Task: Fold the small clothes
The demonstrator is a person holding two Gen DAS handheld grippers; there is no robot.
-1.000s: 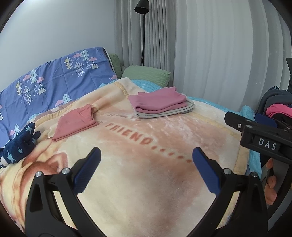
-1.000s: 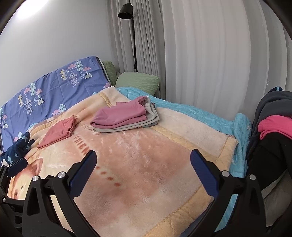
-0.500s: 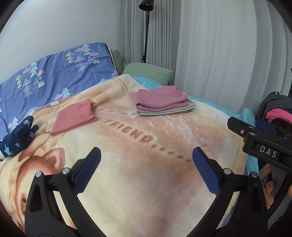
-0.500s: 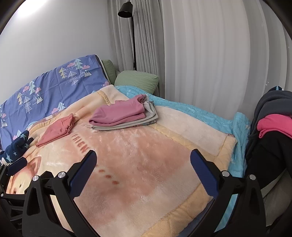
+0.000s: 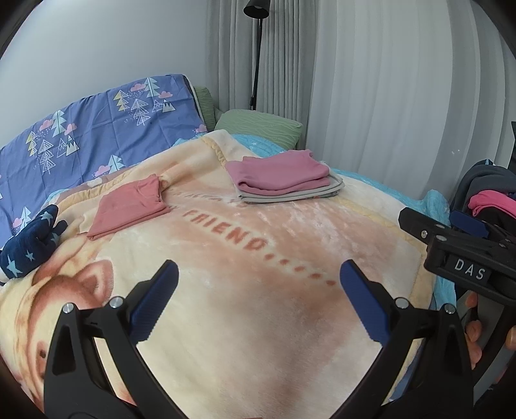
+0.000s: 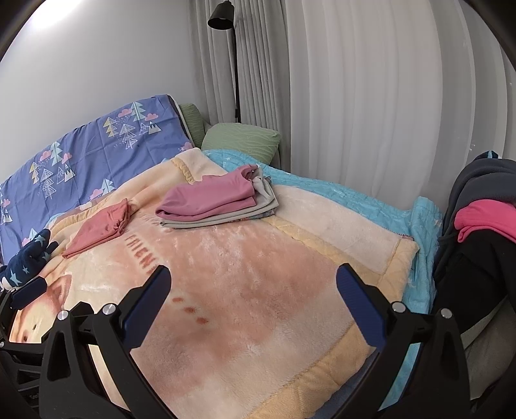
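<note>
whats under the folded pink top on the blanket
Under the folded pink top lie grey folded garments, only their edges showing, all stacked on the peach blanket. How many pieces, and what they are, is covered.

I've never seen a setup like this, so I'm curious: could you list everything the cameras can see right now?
Folded stack: one, pink top over grey pieces, far on blanket.
Folded garment: one, salmon, left of stack.
Starry cloth: one, navy, blanket's left edge.
Blanket: one, peach.
Pillow: one, green, at headboard end.
Floor lamp: one, black.
Clothes pile: dark and pink, right.
Left gripper: open, empty.
Right gripper: open, empty.
</note>
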